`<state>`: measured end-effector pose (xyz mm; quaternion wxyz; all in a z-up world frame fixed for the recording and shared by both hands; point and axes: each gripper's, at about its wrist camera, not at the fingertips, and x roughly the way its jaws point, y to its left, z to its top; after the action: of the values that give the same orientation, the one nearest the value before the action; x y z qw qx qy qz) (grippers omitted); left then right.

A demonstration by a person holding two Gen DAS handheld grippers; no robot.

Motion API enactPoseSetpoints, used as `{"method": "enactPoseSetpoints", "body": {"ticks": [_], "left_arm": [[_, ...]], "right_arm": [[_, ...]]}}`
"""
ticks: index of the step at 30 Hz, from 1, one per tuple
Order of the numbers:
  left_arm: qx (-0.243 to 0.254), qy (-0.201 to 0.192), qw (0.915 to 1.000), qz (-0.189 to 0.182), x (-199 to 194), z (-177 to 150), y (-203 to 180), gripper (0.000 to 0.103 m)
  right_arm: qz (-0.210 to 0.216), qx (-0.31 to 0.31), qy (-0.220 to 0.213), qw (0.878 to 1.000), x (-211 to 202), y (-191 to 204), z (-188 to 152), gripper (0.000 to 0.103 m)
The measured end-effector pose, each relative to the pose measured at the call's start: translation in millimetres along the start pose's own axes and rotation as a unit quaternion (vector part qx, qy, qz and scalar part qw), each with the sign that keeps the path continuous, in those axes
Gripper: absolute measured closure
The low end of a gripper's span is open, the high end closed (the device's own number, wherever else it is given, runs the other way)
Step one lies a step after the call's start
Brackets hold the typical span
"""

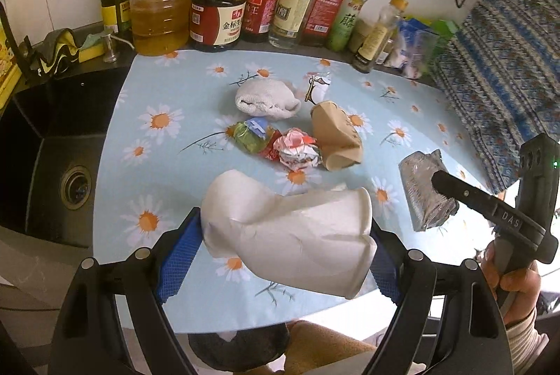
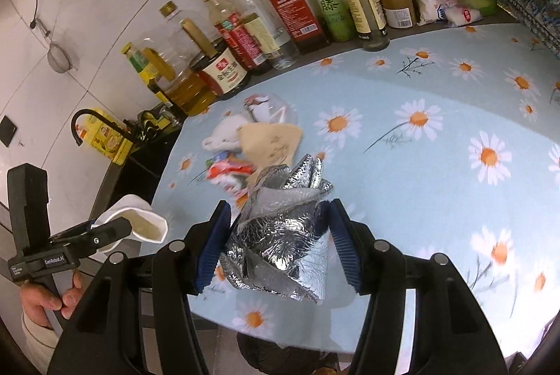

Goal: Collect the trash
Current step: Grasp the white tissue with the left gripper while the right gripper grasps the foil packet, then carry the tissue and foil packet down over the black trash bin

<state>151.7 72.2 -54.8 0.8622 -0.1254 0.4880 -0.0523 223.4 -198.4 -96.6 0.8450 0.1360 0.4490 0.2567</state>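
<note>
The left gripper (image 1: 285,236) clamps a crushed white cup (image 1: 287,235) sideways, clear of the cloth (image 1: 420,88). The right gripper (image 2: 276,242) pinches a foil wrapper (image 2: 276,235) likewise, probably both lifted for binning. Ahead of both, wrappers (image 1: 280,145), a brown cup (image 1: 336,137) and a towel (image 1: 266,98) wait, bottles (image 1: 217,14) beyond.

**Hidden, cropped and blurred**

In the right wrist view the crumpled wrappers (image 2: 227,170) beside the brown paper cup (image 2: 271,140) are smeared by blur, their print unreadable. The foil bag (image 2: 276,235) hides the table (image 2: 437,165) beneath it. In the left wrist view the crushed white cup (image 1: 290,231) covers the inner faces of both blue pads (image 1: 178,256). The sink (image 1: 52,172) runs off the left edge, and a dark rounded thing (image 1: 241,350) under the table's near edge cannot be identified.
</note>
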Motion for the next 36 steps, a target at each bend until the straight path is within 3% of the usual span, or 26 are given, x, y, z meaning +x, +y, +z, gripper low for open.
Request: {"method": "enactPoseSetpoints", "body": {"ticks": [8,20,36], "left_arm": [[0.006,-0.006,0.9998,-0.016,-26,-29,17,0.020],[-0.007,0.003,0.9997,-0.025,-47,-85,43,0.020],[-0.031,0.041,0.9984,-0.025,-44,-152,69,0.020]], "right_arm": [[-0.004,-0.011,0.001,1.000,-7,43,-42,0.045],[0.003,-0.033,0.039,0.999,3,97,-110,0.045],[0.011,-0.034,0.089,0.995,27,120,-175,0.045]]}}
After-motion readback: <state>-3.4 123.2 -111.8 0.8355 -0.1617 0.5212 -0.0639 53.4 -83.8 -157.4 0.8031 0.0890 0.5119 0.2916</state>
